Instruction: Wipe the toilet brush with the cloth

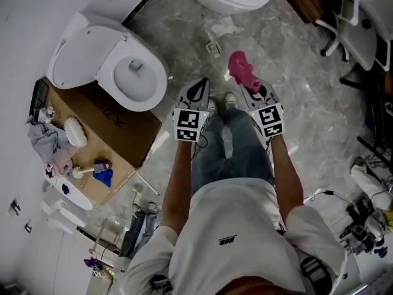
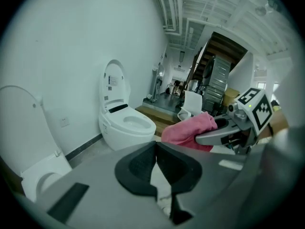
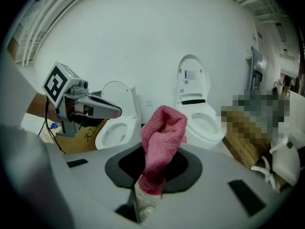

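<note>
Clamping pink cloth [image 3: 162, 128] in right hand-held gripper [image 1: 250, 86] | left hand-held gripper [image 2: 155, 148] closed

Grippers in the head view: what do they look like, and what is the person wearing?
Both the left gripper and right gripper have grey bodies tapering to black-padded jaws, each with a white cube of black square markers. The person wears a white short-sleeved T-shirt and blue jeans.

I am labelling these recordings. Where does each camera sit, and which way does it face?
Head view: on the head, facing steeply down; torso, legs, arms, left gripper, right gripper show.
Left gripper view: along its shut jaws at a toilet; right gripper shows.
Right gripper view: along jaws clamping the pink cloth at that toilet; left gripper shows.
All share the cloth.
</note>
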The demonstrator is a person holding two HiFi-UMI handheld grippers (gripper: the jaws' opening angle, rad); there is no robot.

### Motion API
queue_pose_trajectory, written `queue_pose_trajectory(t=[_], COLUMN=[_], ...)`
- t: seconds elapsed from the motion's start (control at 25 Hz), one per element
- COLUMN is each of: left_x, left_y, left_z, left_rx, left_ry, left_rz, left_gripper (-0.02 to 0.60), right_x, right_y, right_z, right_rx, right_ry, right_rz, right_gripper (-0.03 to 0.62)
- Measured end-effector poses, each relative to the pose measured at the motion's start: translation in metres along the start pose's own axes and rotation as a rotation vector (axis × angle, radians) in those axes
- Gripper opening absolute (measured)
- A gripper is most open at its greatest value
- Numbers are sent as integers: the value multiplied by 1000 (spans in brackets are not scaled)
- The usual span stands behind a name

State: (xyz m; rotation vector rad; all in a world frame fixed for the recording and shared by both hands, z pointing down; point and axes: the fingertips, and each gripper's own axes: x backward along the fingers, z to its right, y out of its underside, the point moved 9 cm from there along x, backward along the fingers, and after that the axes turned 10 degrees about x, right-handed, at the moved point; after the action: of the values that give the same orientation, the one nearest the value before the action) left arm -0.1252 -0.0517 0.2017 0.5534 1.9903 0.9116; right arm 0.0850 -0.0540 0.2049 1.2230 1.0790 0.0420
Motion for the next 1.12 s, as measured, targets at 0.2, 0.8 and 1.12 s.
queue_pose_trajectory(t=[0.2, 0.8, 1.12], left_x=[-27, -148, -209], left_y=[30, 115, 161], left_z=[-23, -77, -102], left_rx=[7, 80, 125], left_ry=[14, -20, -57], left_rz=[-62, -146, -195], left_gripper=[9, 9, 9], right_x=[-29, -147, -201], right_y=[33, 133, 195], right_z=[7, 56, 74], right_rx=[-39, -68, -85], right_ry=[20, -63, -144], right_rz=[-45, -122, -186], right_gripper=[64, 64, 64])
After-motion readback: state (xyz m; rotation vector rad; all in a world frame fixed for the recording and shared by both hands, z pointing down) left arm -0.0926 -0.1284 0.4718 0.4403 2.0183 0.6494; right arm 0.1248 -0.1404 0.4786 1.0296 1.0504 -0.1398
